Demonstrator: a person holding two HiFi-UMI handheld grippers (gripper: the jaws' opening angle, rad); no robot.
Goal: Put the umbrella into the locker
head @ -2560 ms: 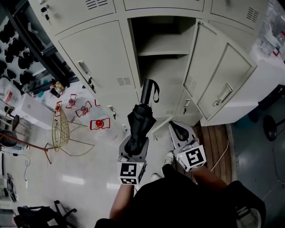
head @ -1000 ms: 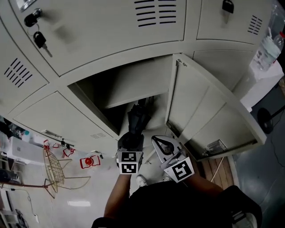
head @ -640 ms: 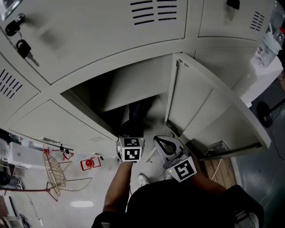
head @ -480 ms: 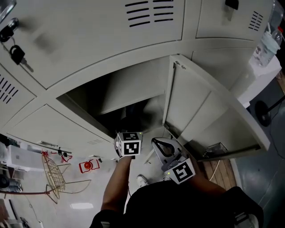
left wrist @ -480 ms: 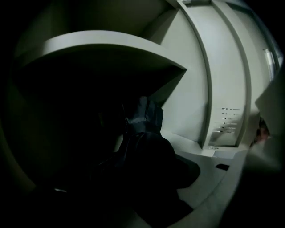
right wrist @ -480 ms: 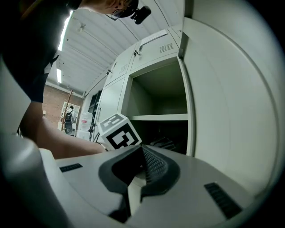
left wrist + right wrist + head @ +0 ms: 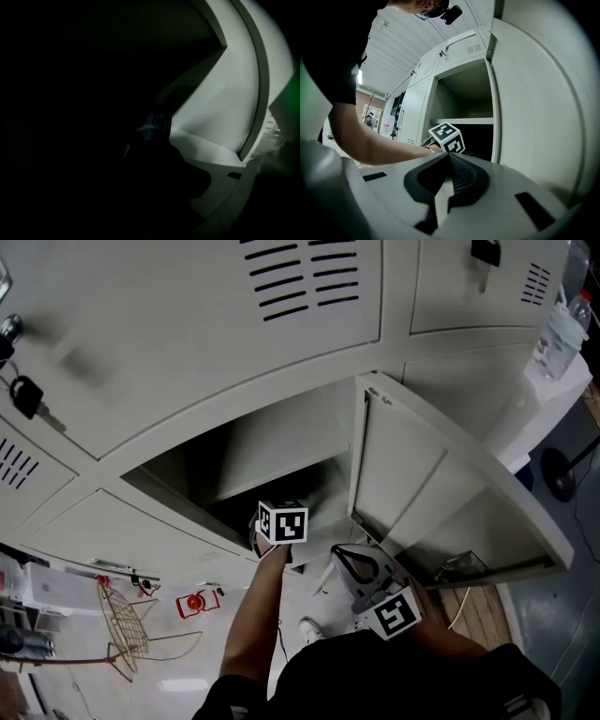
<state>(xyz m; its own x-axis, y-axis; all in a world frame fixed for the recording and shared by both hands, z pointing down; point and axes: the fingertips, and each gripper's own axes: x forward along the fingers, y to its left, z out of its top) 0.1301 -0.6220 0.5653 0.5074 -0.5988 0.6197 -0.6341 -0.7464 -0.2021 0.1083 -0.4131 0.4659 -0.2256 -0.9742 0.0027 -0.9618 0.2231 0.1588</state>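
The open locker gapes dark below the upper doors. My left gripper reaches into it, only its marker cube and the forearm showing in the head view. The black umbrella is a dark bulk between the jaws in the left gripper view, inside the locker; the jaws are opening slightly while it still sits in them. The head view hides the umbrella. My right gripper hangs shut and empty just outside, below the open door. In the right gripper view, the right gripper points at the left gripper's cube.
A shelf crosses the locker's inside. The swung-out door stands at the right of the opening. Keys hang from a shut door at upper left. A gold wire basket and a red item lie on the floor.
My left gripper has pushed deeper into the locker, and the umbrella has passed out of the head view. The right gripper has hardly moved.
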